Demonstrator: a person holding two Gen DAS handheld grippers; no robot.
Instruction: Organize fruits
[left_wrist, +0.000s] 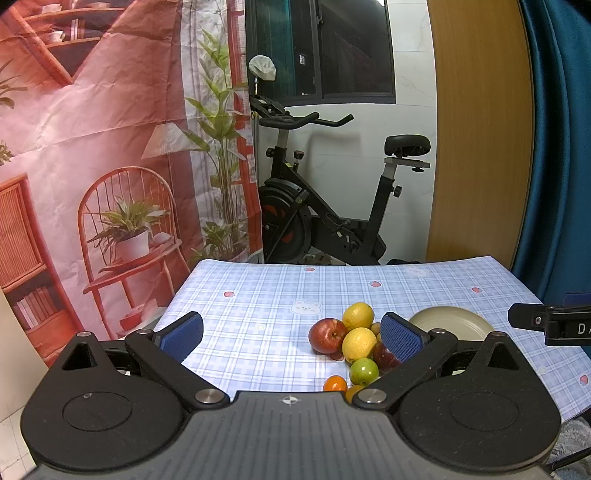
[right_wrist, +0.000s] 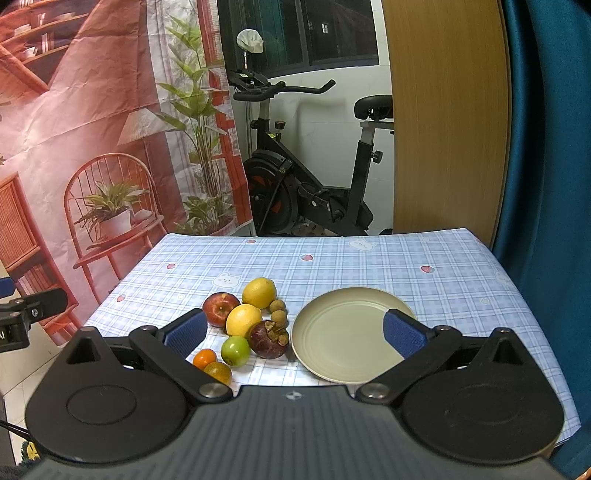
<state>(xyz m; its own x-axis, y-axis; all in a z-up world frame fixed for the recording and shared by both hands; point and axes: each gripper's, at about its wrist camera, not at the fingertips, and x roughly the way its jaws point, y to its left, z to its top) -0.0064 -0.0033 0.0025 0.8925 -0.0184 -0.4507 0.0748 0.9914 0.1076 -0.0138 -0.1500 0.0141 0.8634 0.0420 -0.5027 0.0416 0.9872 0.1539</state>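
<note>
Here, both grippers hang spread and empty before the fruit pile left of the plate.

Nearest the right gripper lie the tangerines, then green apple and mangosteen touching the plate's left rim, lemons and red apple behind; the left gripper points left of the pile.

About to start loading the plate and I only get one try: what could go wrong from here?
The fruits sit packed together: gripping the near lemon could nudge the red apple or the mangosteen and set them rolling. The orange lies close to the table's front edge. The plate is shallow, so round fruit may roll off.
</note>
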